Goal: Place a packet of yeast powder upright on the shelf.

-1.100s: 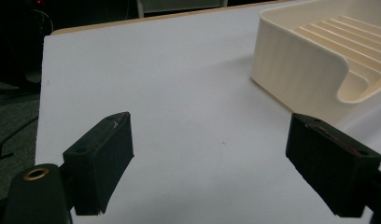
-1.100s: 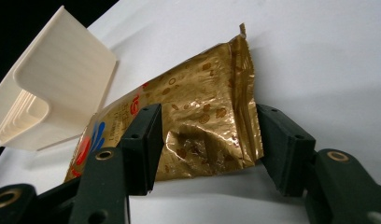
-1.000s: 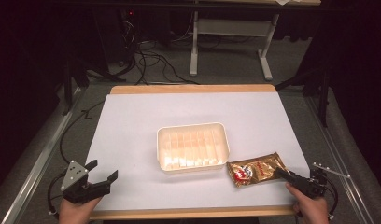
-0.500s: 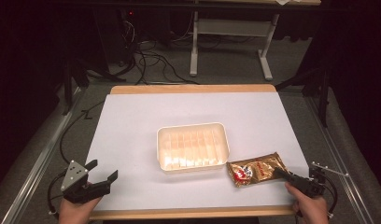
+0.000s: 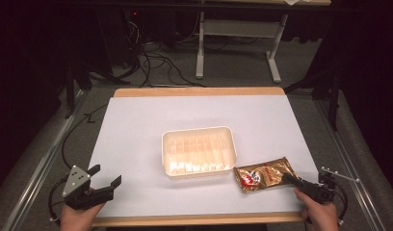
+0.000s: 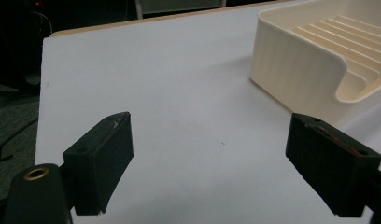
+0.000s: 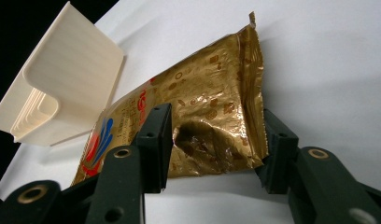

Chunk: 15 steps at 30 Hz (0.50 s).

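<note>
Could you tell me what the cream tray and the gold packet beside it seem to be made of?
The tray looks like moulded plastic, matte cream, with a ribbed floor and rounded corners. The packet looks like metallised foil film: glossy gold, crinkled, printed in red and blue, with a crimped end seal. The right tongs sit around its near end.

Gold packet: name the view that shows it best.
Right gripper view: the packet is close, its crinkled end between the right gripper's jaws. The high view shows it small, beside the tray.
</note>
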Tool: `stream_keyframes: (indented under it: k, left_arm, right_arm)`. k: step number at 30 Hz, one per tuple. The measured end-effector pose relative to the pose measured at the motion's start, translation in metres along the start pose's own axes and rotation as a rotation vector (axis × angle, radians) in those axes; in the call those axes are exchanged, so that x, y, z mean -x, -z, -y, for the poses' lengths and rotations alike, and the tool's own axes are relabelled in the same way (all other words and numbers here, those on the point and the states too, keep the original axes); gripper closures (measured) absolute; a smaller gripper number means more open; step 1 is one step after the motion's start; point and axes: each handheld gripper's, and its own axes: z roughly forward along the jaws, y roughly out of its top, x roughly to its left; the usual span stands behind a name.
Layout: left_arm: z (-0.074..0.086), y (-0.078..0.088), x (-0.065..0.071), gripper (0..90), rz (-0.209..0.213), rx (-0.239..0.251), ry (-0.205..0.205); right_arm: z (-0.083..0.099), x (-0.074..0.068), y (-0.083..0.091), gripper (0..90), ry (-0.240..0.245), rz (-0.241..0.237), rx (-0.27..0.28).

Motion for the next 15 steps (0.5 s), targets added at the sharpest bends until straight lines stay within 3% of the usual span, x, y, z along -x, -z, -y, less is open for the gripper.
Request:
stream_keyframes:
  k: [15]
  left_arm:
    - [-0.0001, -0.0003, 0.0005, 15.6, -0.001, -0.004, -0.009]
  right_arm:
    - [0.0004, -0.0012, 0.0000, 62.1, 0.033, 0.002, 0.013]
